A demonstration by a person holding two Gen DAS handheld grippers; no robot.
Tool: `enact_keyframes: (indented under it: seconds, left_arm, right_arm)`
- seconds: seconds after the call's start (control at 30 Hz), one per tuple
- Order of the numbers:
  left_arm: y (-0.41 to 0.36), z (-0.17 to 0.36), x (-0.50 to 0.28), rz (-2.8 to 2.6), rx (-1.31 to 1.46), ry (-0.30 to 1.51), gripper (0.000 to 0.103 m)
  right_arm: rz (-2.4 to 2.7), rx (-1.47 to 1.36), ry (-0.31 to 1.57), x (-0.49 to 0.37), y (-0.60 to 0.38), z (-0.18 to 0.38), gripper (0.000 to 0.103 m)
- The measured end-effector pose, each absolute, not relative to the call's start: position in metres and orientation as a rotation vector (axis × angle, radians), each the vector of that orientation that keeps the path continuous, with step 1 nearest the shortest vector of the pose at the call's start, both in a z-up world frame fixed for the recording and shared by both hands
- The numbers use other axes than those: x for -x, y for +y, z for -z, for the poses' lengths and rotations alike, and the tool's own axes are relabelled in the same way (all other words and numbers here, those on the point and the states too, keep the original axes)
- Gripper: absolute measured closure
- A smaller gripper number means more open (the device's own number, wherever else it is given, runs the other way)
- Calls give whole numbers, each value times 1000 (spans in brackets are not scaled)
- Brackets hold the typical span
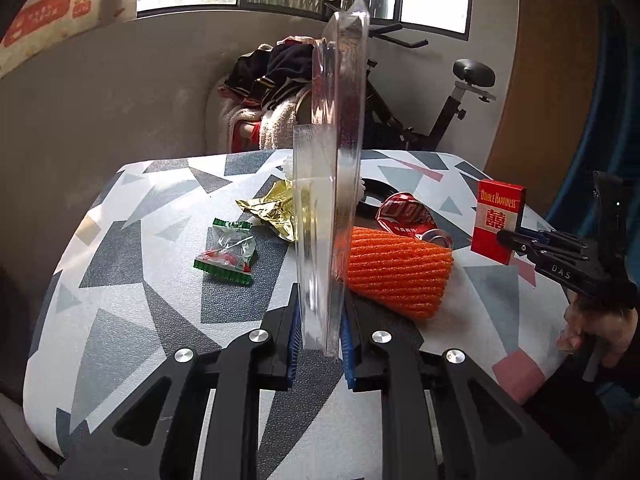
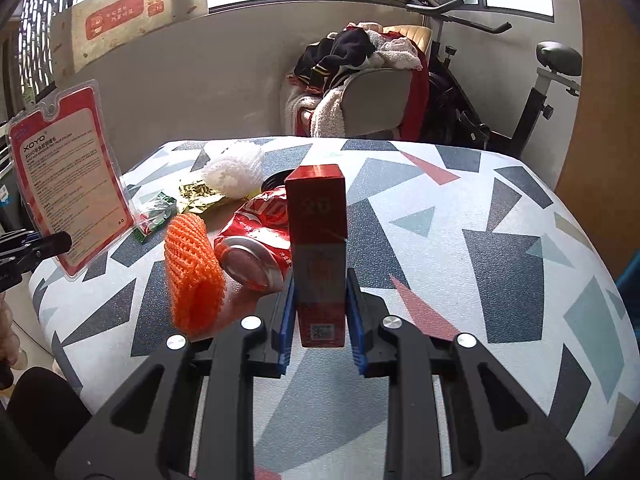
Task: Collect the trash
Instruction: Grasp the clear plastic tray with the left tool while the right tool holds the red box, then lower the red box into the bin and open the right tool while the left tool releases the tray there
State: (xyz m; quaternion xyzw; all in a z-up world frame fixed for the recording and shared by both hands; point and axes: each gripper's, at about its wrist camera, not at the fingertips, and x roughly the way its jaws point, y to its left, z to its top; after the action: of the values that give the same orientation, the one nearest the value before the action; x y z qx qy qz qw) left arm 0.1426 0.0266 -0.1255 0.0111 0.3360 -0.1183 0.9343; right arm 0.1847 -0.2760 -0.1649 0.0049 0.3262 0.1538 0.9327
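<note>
The left claw (image 1: 318, 332) is clamped on a clear pack (image 1: 332, 168), and the right claw (image 2: 320, 328) on a red box (image 2: 318, 240). Both are lifted, likely for binning; the can (image 2: 256, 248) lies just beyond.

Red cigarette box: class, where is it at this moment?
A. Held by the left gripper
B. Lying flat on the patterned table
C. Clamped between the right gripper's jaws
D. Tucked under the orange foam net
C: the red cigarette box stands upright in the right gripper, whose jaws press both its sides.
</note>
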Motion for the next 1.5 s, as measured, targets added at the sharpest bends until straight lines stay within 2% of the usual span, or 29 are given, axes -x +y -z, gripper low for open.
enact_keyframes:
  seconds: [0.4, 0.83, 1.5]
  left_arm:
    - [25, 120, -74, 257, 4, 684, 86]
    - [33, 123, -20, 248, 28, 688, 86]
    - [18, 132, 0, 309, 25, 708, 88]
  right_arm:
    - [-371, -20, 618, -101, -262, 140, 77]
    - [-455, -59, 663, -30, -247, 157, 77]
    - [-513, -85, 749, -1, -237, 181, 77]
